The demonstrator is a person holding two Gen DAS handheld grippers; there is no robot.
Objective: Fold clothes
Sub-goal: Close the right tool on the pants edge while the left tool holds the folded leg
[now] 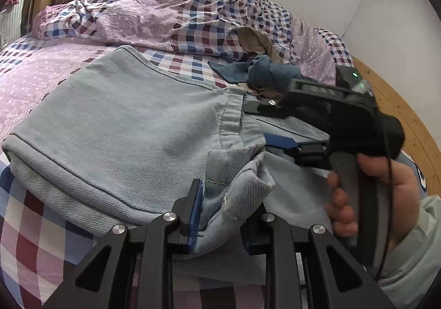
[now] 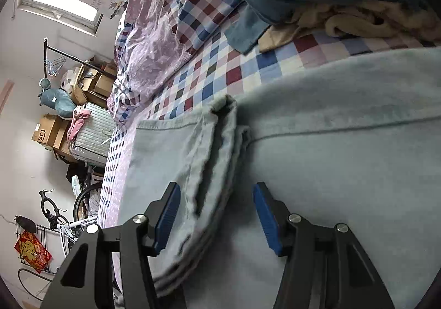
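Left tool (image 1: 223, 215) clamped on pale jeans (image 1: 124, 127) on bed (image 1: 33, 240); right tool (image 2: 217, 215) apart, over jeans.

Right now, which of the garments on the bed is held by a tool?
The light blue jeans: the left tool pinches their bunched edge. The dark teal garment and beige one lie untouched behind.

"SF" on cardboard box (image 2: 46, 131)

The jeans (image 1: 115, 121) take up the near bed. Behind them a strip of sheet (image 2: 220, 71) lies bare. Past it the quilt (image 1: 165, 8) and blue cloth (image 1: 264, 71) block the way.
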